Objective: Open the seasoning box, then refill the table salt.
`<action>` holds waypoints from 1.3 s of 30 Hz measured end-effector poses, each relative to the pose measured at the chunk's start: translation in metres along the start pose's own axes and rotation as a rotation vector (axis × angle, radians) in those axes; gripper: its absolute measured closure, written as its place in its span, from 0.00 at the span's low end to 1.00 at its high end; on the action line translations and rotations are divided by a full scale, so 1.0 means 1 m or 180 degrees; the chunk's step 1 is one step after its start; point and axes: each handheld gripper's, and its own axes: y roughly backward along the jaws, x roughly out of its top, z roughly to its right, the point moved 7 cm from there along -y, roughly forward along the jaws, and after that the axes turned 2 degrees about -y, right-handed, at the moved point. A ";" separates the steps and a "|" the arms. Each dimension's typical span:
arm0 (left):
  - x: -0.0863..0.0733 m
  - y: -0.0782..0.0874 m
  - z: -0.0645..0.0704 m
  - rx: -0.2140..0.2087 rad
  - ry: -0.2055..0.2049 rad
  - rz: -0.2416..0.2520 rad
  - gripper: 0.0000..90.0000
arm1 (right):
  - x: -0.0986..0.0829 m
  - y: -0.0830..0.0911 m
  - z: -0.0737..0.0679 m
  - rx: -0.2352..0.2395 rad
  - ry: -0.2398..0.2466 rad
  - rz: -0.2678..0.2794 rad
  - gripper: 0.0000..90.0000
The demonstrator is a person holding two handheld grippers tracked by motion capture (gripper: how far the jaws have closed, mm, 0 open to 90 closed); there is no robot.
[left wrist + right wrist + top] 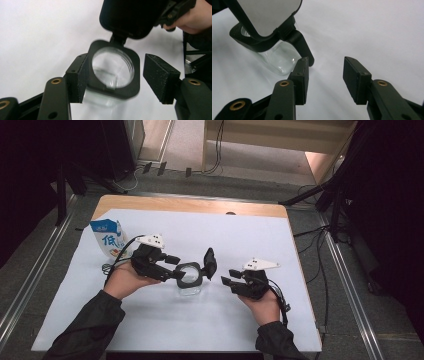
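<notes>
The clear glass jar stands mid-bench, its black hinged lid already flipped up and the mouth open; filling it appears still to come. The left gripper straddles the jar's black collar, one pad touching, the other apart, so released rather than clamped. The right gripper hovers just beside the lid, jaws spread, empty. Farther left stands a milk carton, untouched.

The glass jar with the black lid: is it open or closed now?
Open. The hinged lid stands flipped up behind the mouth of the jar, and the left gripper view looks straight down into the clear glass.
</notes>
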 end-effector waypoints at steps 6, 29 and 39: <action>-0.015 0.016 -0.006 0.0118 0.0067 -0.0015 0.40 | -0.002 0.009 0.005 0.0049 -0.0070 0.0036 0.60; -0.058 0.084 -0.044 0.0678 0.0452 0.0230 0.43 | 0.000 0.000 0.012 0.0158 0.0023 -0.0011 0.58; -0.079 0.111 -0.065 0.0899 0.0640 0.0347 0.44 | 0.001 -0.008 0.010 0.0192 0.0030 -0.0073 0.59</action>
